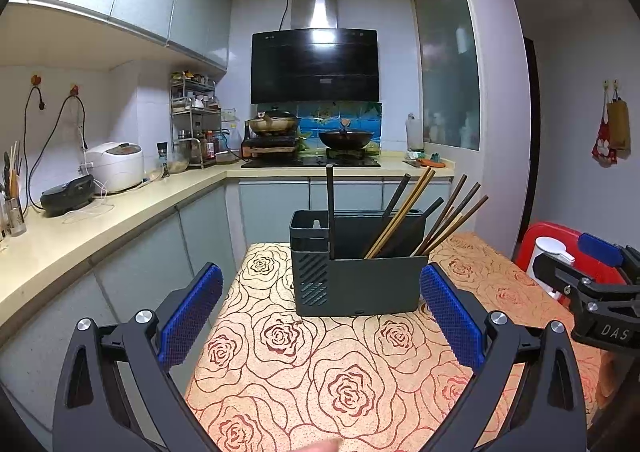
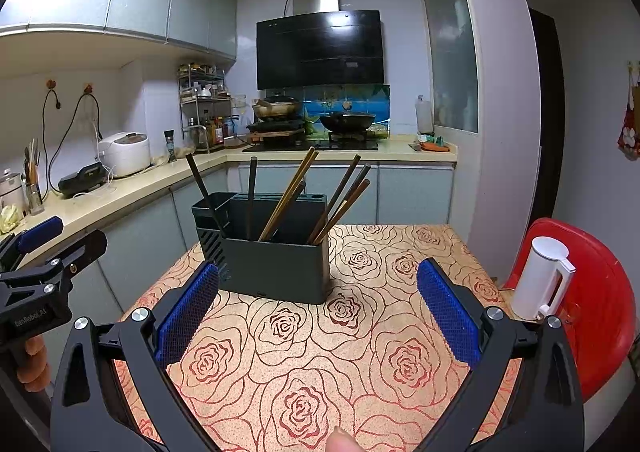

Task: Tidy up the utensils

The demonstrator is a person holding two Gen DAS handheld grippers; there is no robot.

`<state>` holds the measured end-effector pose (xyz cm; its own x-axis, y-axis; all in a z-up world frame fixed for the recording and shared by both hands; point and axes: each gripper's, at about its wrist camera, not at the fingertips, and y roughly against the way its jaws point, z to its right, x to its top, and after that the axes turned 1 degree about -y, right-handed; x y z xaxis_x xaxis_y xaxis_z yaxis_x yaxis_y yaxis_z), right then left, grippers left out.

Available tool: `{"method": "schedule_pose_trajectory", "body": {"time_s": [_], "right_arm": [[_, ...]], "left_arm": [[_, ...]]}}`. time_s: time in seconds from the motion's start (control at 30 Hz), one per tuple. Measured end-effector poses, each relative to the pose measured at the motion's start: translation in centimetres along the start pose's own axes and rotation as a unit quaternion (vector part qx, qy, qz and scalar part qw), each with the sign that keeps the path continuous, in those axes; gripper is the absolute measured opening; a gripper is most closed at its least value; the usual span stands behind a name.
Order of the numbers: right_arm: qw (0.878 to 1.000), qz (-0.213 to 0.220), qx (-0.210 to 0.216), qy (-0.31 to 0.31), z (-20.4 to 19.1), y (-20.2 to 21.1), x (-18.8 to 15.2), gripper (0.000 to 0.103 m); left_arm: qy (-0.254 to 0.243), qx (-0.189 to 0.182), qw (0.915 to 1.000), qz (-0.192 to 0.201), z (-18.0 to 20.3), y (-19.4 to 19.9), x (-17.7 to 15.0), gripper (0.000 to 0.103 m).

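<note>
Left wrist view: our left gripper [image 1: 320, 312] and right gripper [image 2: 318, 308] hang spread, empty, before the holder [image 1: 356, 276] mid-table. We'd straighten the leaning chopsticks [image 1: 400, 218] one at a time.

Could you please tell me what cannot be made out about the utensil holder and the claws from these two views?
- Utensil holder: both views, its walls hide the chopsticks' lower ends.
- Small left compartment: left wrist view, contents too dark.
- Right claw: handles cut by the bottom edge.
- Left claw: likewise.
</note>
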<state>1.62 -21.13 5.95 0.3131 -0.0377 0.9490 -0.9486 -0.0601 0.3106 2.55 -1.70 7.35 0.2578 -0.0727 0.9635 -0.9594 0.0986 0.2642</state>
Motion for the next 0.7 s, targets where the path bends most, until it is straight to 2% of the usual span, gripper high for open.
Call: {"method": "schedule_pose_trajectory", "body": {"time_s": [0.4, 0.7], "right_arm": [[1.0, -0.009, 0.004, 0.003, -0.1, -0.5, -0.3, 0.096], [1.0, -0.013, 0.006, 0.004, -0.3, -0.8, -0.5, 0.096]], "left_arm": [[0.015, 0.002, 0.9999, 0.004, -0.7, -0.1, 0.1, 0.096], [0.02, 0.022, 0.9995, -0.01, -1.0, -0.5, 0.0, 0.096]]}}
